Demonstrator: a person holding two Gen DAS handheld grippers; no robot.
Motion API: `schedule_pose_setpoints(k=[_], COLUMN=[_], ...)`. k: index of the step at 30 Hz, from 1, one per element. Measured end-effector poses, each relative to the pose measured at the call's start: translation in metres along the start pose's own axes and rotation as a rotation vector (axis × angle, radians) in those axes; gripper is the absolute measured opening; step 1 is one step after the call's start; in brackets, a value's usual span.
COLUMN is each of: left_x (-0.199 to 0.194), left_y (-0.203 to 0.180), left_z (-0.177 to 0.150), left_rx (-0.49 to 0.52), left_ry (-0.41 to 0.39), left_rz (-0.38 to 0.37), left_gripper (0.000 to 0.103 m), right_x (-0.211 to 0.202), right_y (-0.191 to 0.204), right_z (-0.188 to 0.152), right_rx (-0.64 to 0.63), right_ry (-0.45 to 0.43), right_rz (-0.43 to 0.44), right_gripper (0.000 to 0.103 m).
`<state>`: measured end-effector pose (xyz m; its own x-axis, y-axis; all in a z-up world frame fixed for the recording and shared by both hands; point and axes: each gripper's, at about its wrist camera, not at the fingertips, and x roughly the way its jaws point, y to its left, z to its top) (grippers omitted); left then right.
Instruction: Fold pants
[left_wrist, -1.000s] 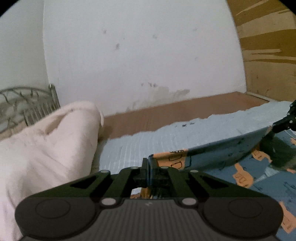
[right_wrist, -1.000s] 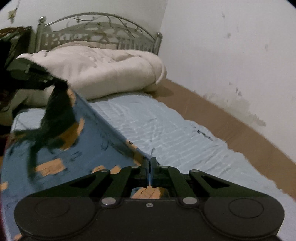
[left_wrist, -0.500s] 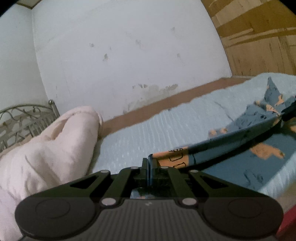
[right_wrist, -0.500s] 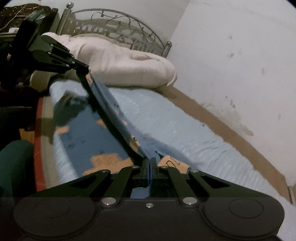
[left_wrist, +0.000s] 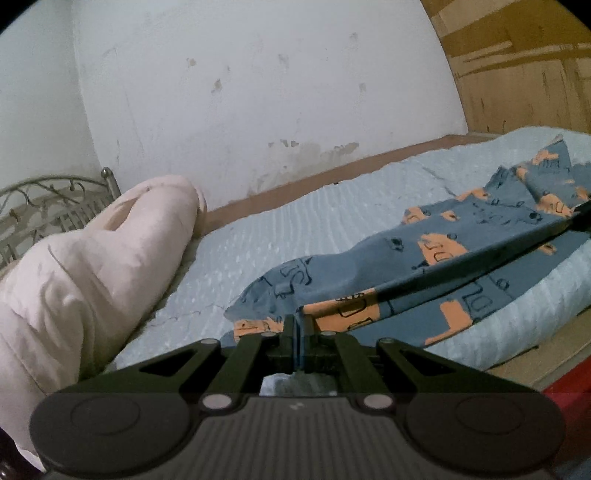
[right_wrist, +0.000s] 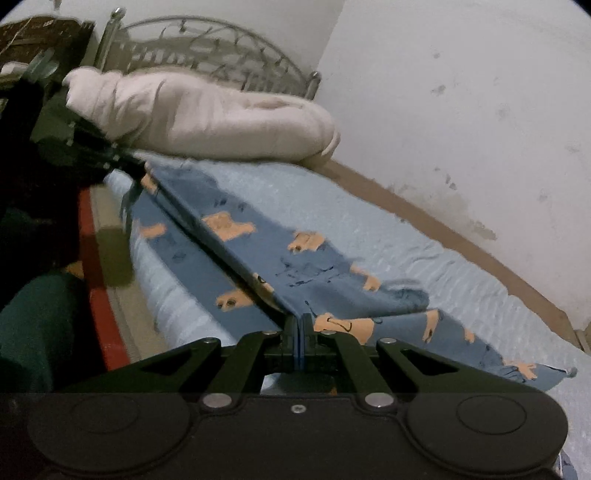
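Both claws, left claw (left_wrist: 298, 325) and right claw (right_wrist: 300, 325), clench the patterned pants (right_wrist: 236, 236) (stretched taut, lower centre); uneven release could skew the fold.

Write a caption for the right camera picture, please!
Right gripper clamps the blue patterned pants, stretched across the bed toward the left gripper.

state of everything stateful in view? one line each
Left tongs: shut on the pants' edge.
Right tongs: shut on the pants' edge.
Blue pants with orange print: folded lengthwise, edge taut between both tongs, rest lying on the bed.
Cream comforter: bunched at the headboard end.
Light blue textured bedsheet: spread flat.
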<state>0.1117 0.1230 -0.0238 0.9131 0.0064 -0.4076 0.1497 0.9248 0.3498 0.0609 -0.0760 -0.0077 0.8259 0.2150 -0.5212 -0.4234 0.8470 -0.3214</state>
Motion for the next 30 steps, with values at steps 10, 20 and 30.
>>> schedule_pose_setpoints(k=[10, 20, 30], left_x=[0.0, -0.019, -0.013], left_y=[-0.003, 0.006, -0.059], left_z=[-0.004, -0.004, 0.042], left_rx=[-0.011, -0.212, -0.261], left_ry=[0.028, 0.063, 0.031], left_rz=[0.042, -0.014, -0.146], left_gripper=[0.0, 0.077, 0.102], right_x=[-0.001, -0.007, -0.041], right_y=[0.011, 0.002, -0.083], right_z=[-0.009, -0.021, -0.058], right_rx=[0.068, 0.145, 0.504], right_ry=[0.019, -0.001, -0.062], right_rz=[0.044, 0.114, 0.048], right_gripper=[0.0, 0.014, 0.102])
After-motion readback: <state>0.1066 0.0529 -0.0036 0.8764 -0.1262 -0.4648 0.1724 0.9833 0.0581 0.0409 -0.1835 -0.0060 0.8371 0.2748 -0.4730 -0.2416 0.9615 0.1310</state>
